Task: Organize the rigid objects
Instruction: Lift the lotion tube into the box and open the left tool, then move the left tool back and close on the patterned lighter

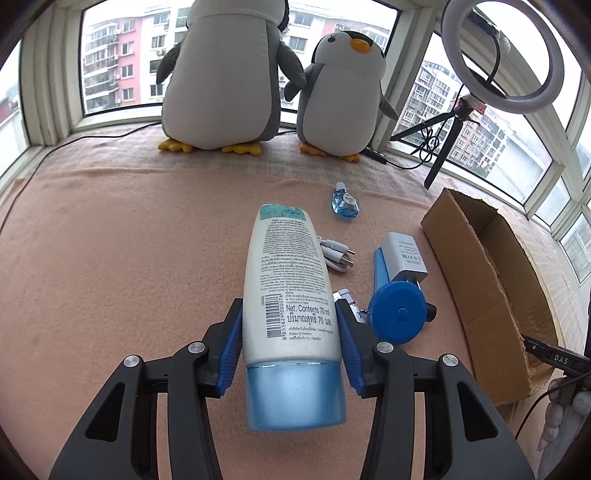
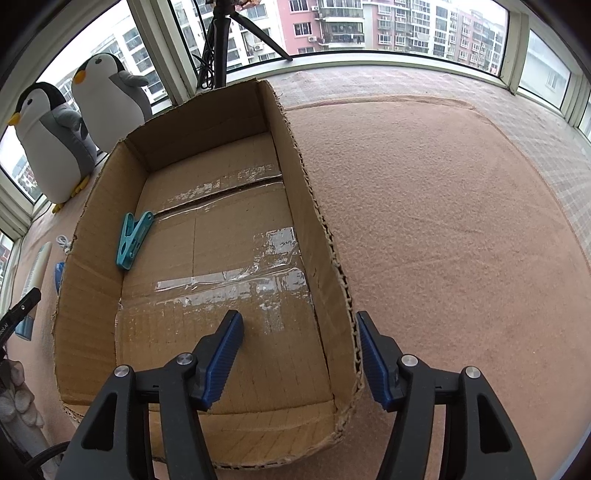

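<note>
Here the left tool [image 1: 290,332] pinches the bottle [image 1: 290,295]; right tool [image 2: 299,356] spread astride the box wall [image 2: 325,295].

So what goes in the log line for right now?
left gripper: shut on white bottle with blue cap | right gripper: open over brown cardboard box

Two plush penguins stand side by side at the window, the large penguin [image 1: 221,74] left of the small penguin [image 1: 341,92] in the left wrist view, yellow feet on the blanket edge. A pinkish-tan blanket [image 1: 129,240] covers the bay-window ledge. A ring light [image 1: 506,55] on a black tripod [image 1: 439,147] stands right of the penguins, its cable trailing along the sill. White window frames [image 1: 51,92] curve round; apartment blocks [image 2: 332,26] show outside under grey sky.
</note>
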`<state>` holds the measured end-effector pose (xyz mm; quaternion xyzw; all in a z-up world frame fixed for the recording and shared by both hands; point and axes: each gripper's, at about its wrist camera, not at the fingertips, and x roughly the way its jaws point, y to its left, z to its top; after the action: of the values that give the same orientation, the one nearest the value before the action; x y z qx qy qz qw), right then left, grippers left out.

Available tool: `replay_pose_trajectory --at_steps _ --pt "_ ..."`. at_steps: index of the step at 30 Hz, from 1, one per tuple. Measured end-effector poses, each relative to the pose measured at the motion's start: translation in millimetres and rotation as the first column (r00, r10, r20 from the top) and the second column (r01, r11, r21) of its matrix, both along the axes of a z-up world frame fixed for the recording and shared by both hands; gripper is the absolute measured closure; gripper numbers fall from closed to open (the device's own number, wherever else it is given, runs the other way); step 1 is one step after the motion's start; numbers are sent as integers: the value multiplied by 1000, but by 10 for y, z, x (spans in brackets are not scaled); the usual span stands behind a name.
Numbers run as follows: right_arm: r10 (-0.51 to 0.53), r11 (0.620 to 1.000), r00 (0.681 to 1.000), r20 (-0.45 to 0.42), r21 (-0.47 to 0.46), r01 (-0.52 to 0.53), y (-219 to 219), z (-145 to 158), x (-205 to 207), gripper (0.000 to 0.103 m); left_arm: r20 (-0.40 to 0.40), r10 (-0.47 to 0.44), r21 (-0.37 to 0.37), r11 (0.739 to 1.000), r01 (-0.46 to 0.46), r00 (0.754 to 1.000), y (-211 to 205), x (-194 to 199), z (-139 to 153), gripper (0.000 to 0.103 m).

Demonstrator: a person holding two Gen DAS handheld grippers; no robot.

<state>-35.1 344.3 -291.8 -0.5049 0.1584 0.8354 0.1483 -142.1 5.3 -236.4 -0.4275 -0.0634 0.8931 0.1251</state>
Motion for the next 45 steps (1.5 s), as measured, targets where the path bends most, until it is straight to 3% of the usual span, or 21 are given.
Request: replay_pose_trajectory --at_steps 8,14,24,36,39,45 --pt "1 1000 1000 -2 -2 -1 15 0 -1 45 -75 -97 18 995 99 992 348 69 393 57" --pt "1 1000 1000 -10 -3 -1 15 1 -12 45 -117 -220 27 974 225 968 888 123 570 57" --pt "-2 1000 1000 -15 -6 2 11 -1 -9 43 -114 -389 2 920 392 914 1792 200 508 57" --pt "-5 1000 1000 -20 -7 5 12 -10 -29 41 -76 -459 -17 888 459 885 2137 232 420 56" --pt "-6 1000 1000 -20 -8 6 8 -10 -28 41 -79 -447 -25 894 447 891 2143 259 447 29" --pt "-5 1000 1000 -19 -8 5 4 -26 -71 39 -80 -431 -25 902 431 899 2093 275 484 27"
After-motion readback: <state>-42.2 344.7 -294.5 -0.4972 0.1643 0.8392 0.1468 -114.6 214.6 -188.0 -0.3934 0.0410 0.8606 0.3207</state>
